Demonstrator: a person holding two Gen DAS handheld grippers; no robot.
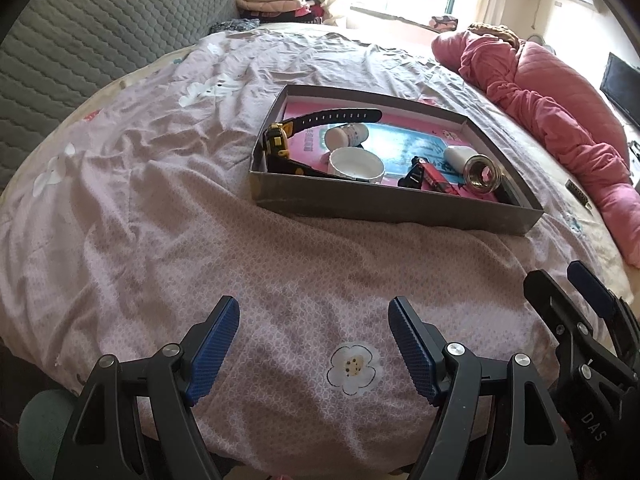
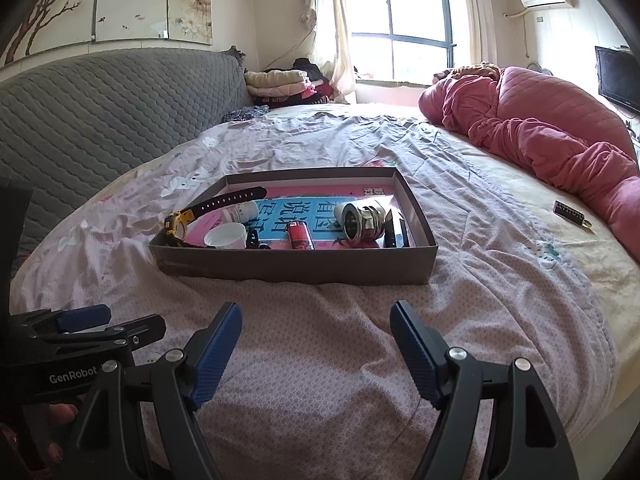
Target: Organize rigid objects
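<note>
Bedspread (image 2: 320, 360) lies under both gaping, empty tools (image 1: 314, 344) (image 2: 316, 350), box (image 2: 296, 266) beyond them.

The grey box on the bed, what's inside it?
Inside the grey box lie a yellow watch, a white cup, a white bottle, a red lighter and a shiny metal fitting. The near wall hides anything lying right behind it.
</note>
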